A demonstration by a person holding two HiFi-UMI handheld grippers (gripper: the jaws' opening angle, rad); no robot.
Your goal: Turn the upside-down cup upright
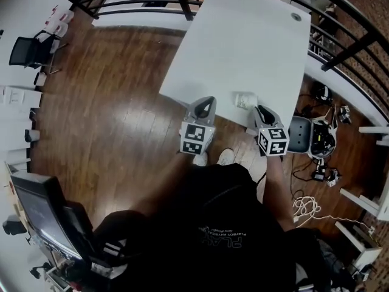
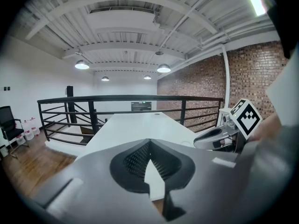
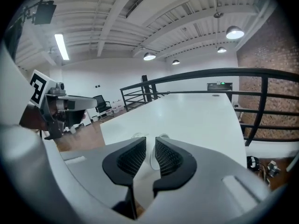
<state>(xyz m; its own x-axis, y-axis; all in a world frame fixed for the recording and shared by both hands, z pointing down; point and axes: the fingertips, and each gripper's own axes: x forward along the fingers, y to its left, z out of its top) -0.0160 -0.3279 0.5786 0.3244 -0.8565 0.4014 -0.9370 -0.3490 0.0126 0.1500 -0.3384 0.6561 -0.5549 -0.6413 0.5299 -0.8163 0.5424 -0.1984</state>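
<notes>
Crowding the half-hidden cup [image 1: 245,100], right gripper [image 3: 150,140] released, left gripper [image 2: 149,143] clenched empty.

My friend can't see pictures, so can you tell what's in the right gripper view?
The right gripper has two grey jaws standing a little apart, and a clear cup shows through the gap, sitting on a long white table. The left gripper is at the left, and a black railing runs behind.
</notes>
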